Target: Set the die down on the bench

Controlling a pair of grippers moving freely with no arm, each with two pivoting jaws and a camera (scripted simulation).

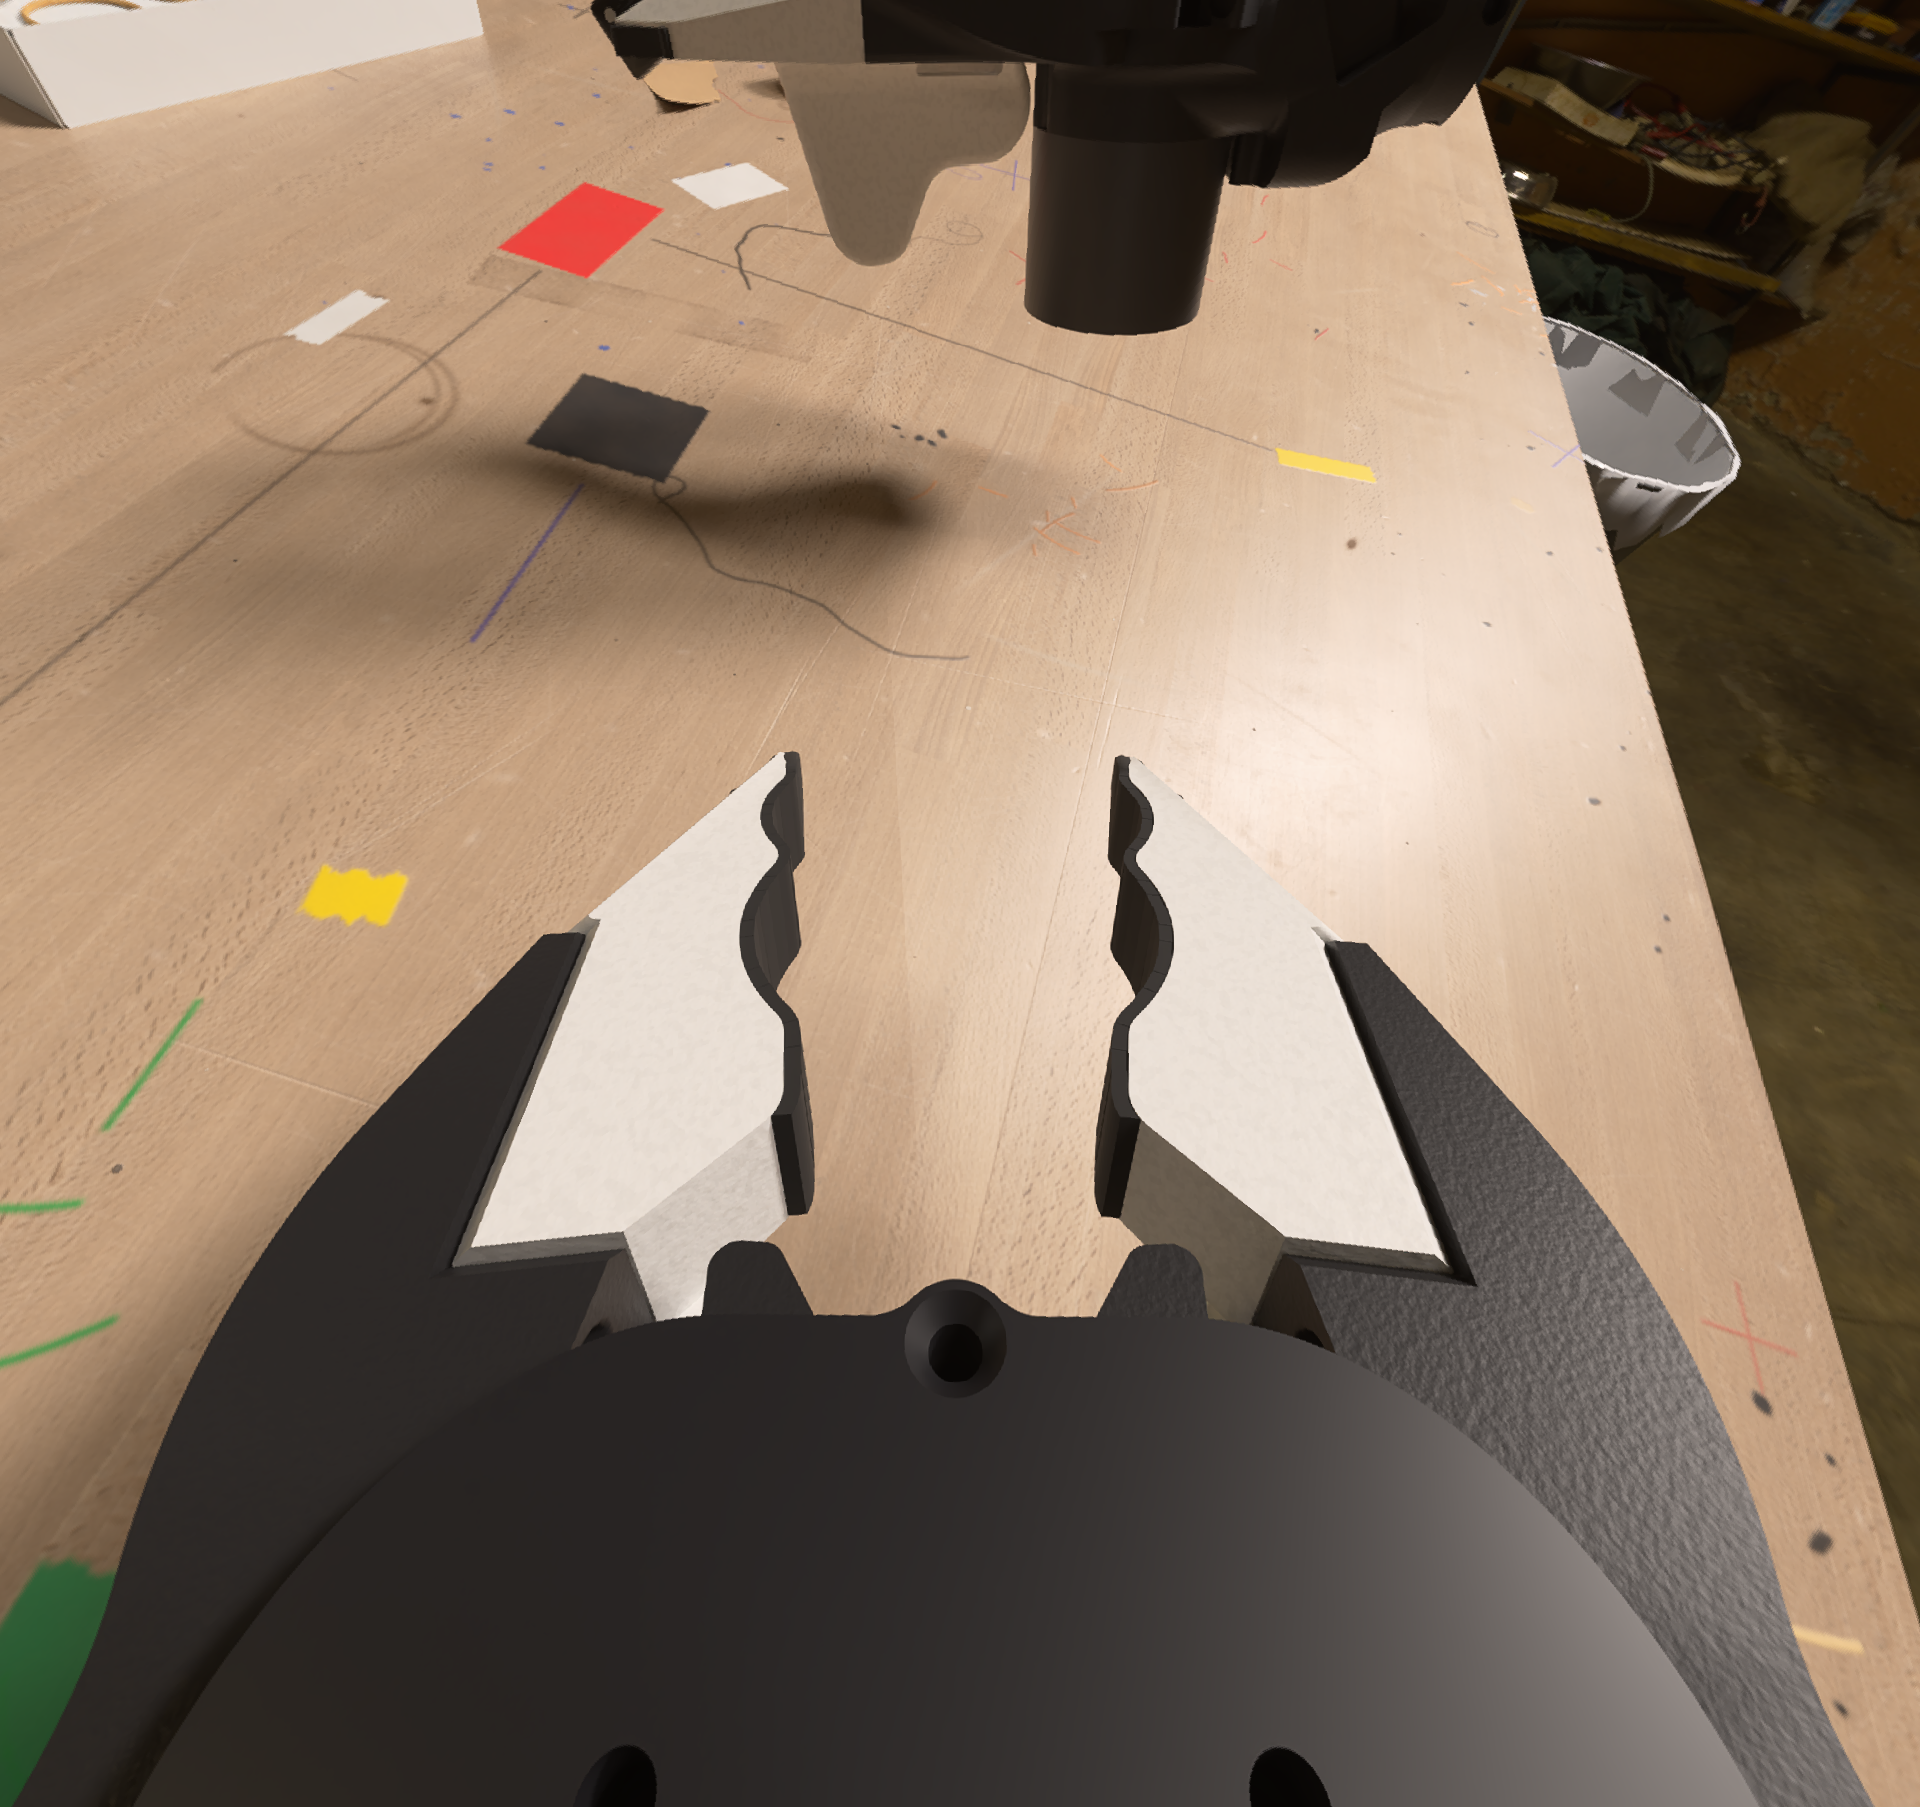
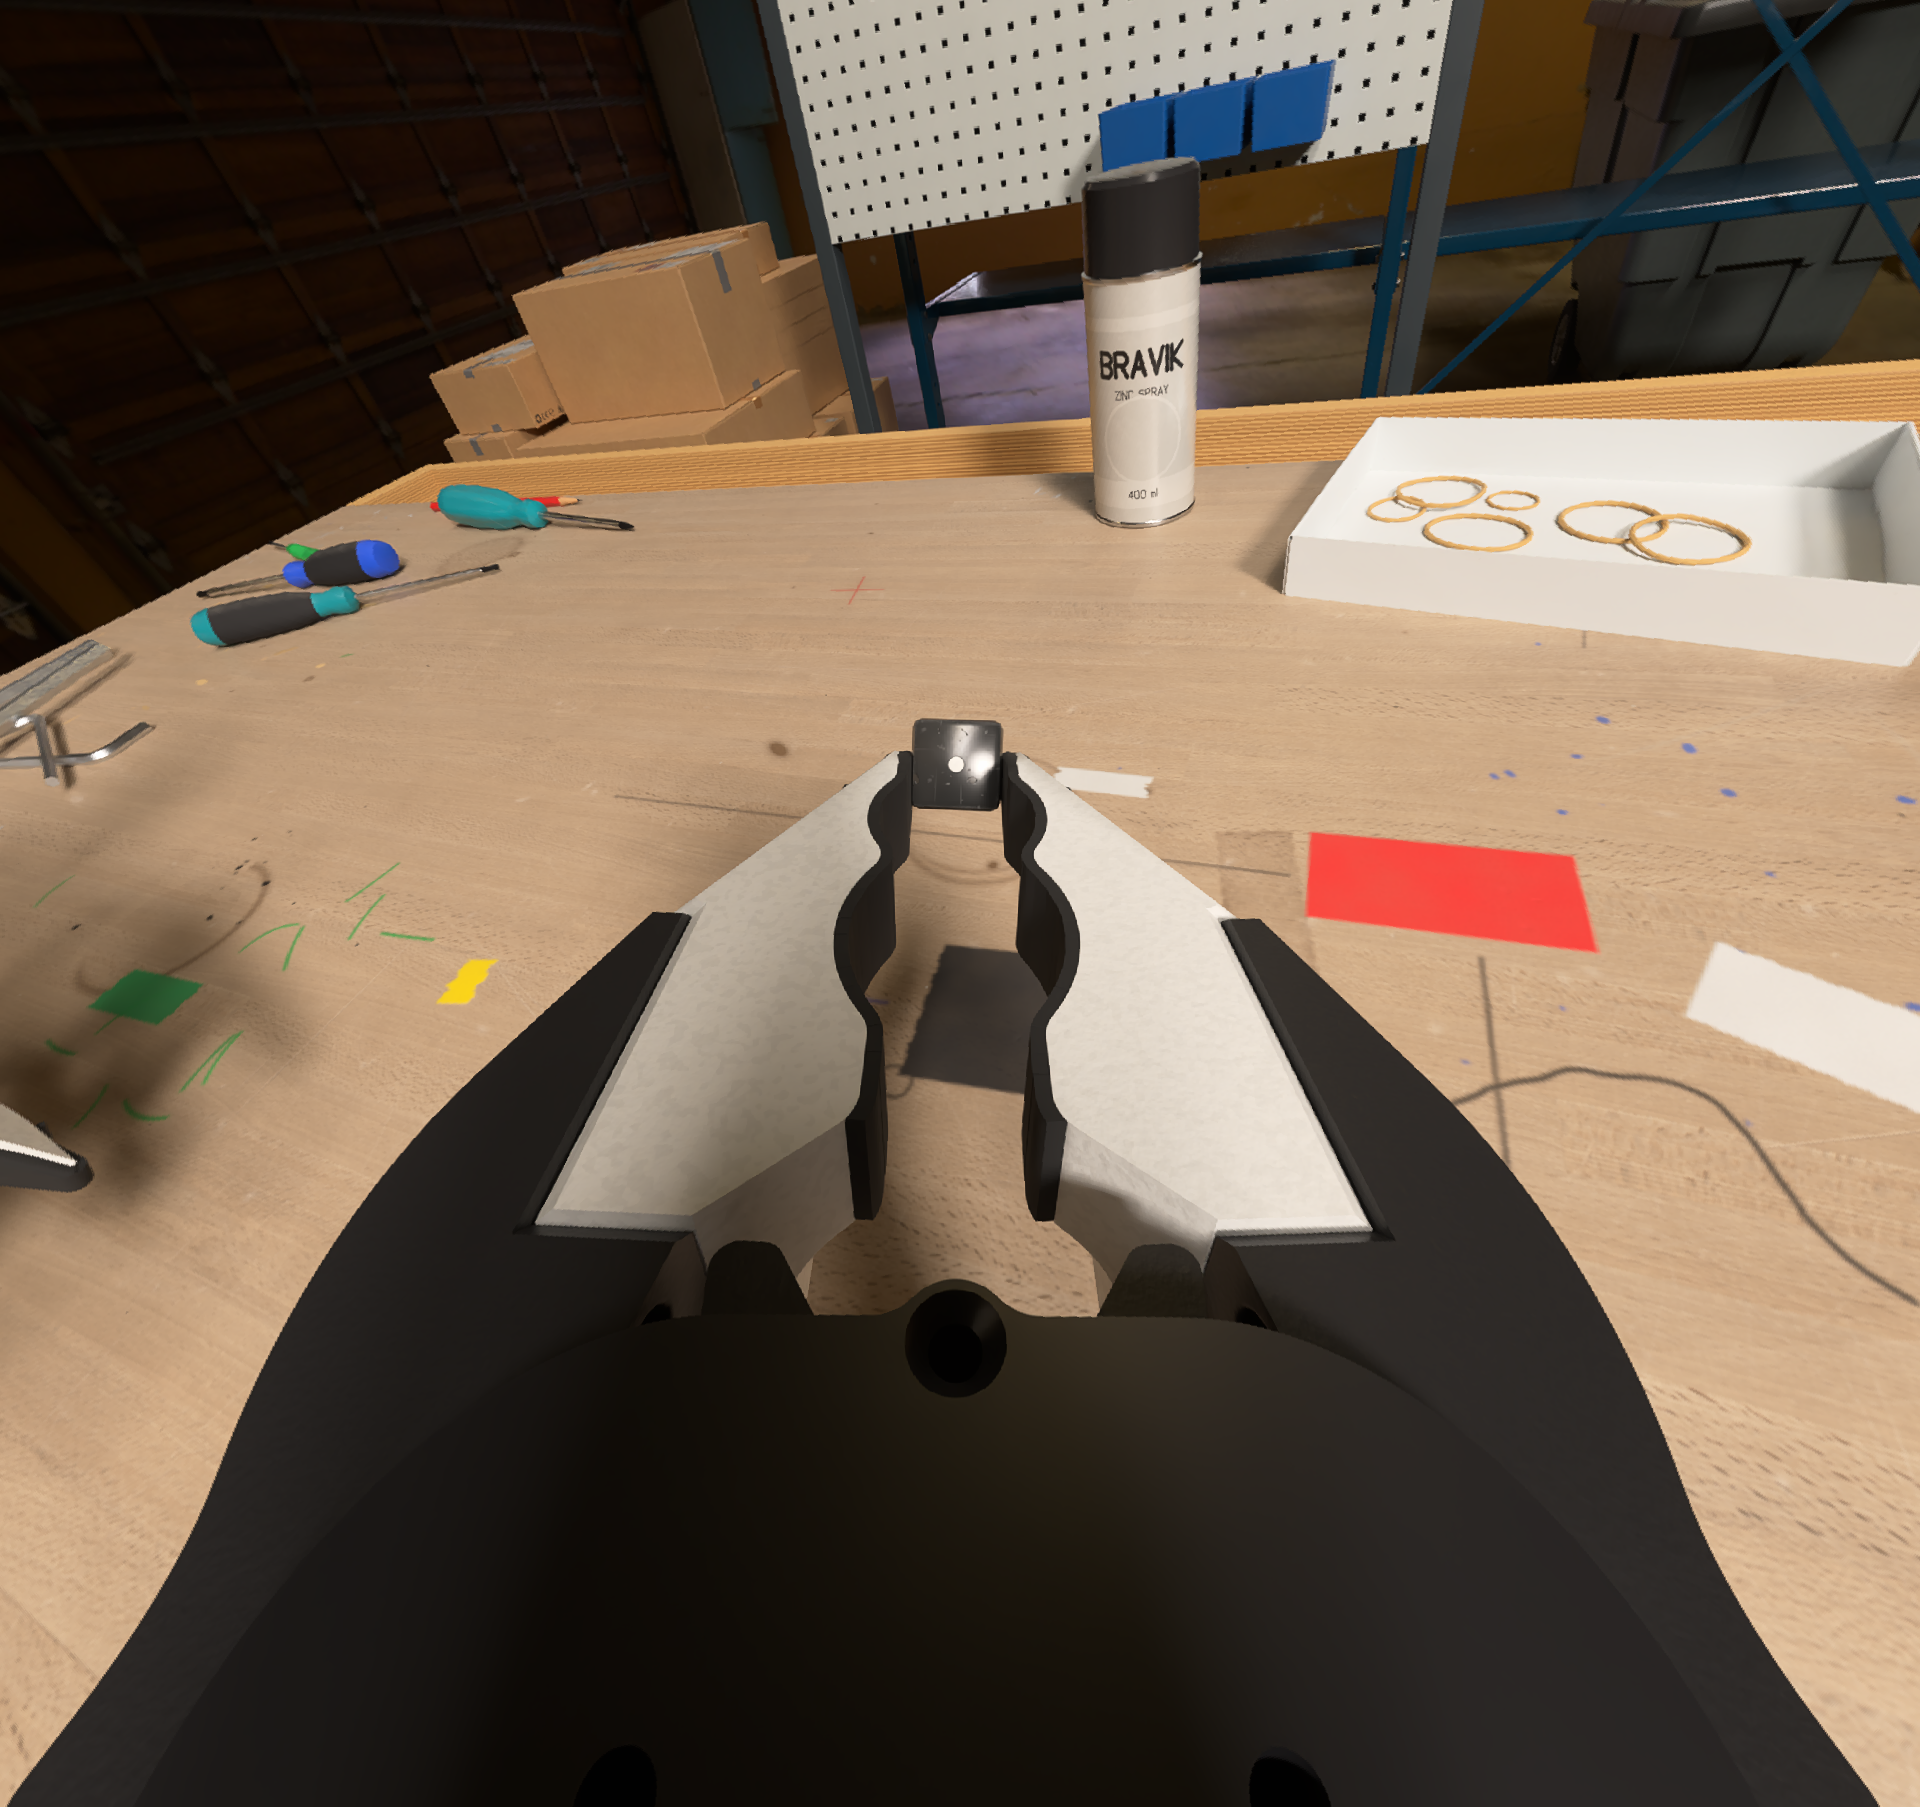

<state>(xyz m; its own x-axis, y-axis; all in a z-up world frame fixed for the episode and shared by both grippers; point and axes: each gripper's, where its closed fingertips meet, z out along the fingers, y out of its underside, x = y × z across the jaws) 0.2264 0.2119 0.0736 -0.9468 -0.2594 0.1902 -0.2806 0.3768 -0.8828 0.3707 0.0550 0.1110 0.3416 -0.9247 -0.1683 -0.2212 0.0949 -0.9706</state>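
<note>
We find the right claw (image 2: 956, 770) clenched on the black die (image 2: 957, 765), held above the worktop (image 2: 727, 677); the left claw (image 1: 956, 770) stands released, gripping nothing.

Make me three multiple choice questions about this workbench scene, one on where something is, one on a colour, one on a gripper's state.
1. Where are the rubber bands?
A. In the white tray
B. Under the spray can
C. On the red patch

2. What colour is the die?
A. Red
B. Black
C. Green

3. How is the left gripper?
A. Shut on the die
B. Shut, empty
C. Open, empty

Answers:
1. A, the rubber bands lie in the white tray.
2. B, the die in the right gripper is black.
3. C, the left gripper has bare bench between its fingers.
</note>
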